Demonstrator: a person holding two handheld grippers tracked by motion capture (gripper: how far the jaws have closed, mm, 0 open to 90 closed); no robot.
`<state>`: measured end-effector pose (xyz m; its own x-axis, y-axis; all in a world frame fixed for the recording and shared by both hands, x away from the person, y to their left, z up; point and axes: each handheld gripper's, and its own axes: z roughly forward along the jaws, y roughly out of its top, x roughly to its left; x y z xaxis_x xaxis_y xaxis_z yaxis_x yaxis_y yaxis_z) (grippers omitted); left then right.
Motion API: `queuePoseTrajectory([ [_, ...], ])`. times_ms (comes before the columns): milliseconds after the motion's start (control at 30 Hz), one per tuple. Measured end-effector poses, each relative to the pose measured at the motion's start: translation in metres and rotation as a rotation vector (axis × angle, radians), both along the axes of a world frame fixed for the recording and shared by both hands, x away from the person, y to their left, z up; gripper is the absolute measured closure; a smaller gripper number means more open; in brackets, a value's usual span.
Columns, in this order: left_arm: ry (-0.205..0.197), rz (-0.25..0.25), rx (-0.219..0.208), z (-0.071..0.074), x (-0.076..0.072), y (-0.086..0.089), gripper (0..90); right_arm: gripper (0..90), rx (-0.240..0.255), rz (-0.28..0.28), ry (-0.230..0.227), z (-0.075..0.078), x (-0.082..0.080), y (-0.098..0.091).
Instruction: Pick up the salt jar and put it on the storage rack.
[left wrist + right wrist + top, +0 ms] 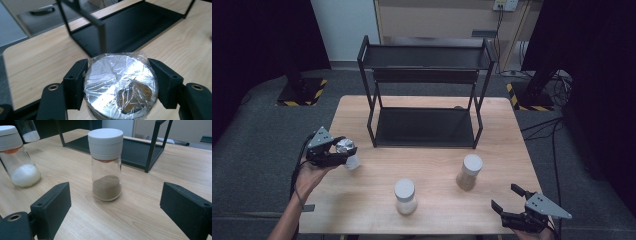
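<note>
Three jars — one in left gripper.

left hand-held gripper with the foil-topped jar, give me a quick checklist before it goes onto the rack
1. Jar gripped: the left hand-held gripper has a jaw on each side of the foil-topped jar. Ok.
2. Foil cover intact: it looks wrinkled, with a dark patch near the front edge. Cannot tell.
3. Lower shelf of the black rack free of items. Ok.
4. Path to the rack: the white-powder jar and brown-powder jar stand off to the right. Ok.
5. Right hand-held gripper open, at the table's near right corner, away from the path. Ok.
</note>
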<state>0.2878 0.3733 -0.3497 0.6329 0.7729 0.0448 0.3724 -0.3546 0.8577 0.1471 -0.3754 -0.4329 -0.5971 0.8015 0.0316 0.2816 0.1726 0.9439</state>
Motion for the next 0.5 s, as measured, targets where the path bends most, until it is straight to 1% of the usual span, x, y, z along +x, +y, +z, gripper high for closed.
queuePoseTrajectory([
  [200,0.006,-0.066,-0.015,0.012,0.007,-0.016,34.5,10.0,0.001,0.001,-0.001,0.0,0.0,0.0],
  [367,0.003,-0.106,-0.01,0.019,0.014,-0.032,34.6,10.0,0.001,0.002,-0.001,0.0,0.0,-0.001],
  [500,0.003,-0.129,-0.011,0.023,0.02,-0.045,34.6,10.0,0.002,0.003,-0.001,0.0,0.0,-0.001],
])
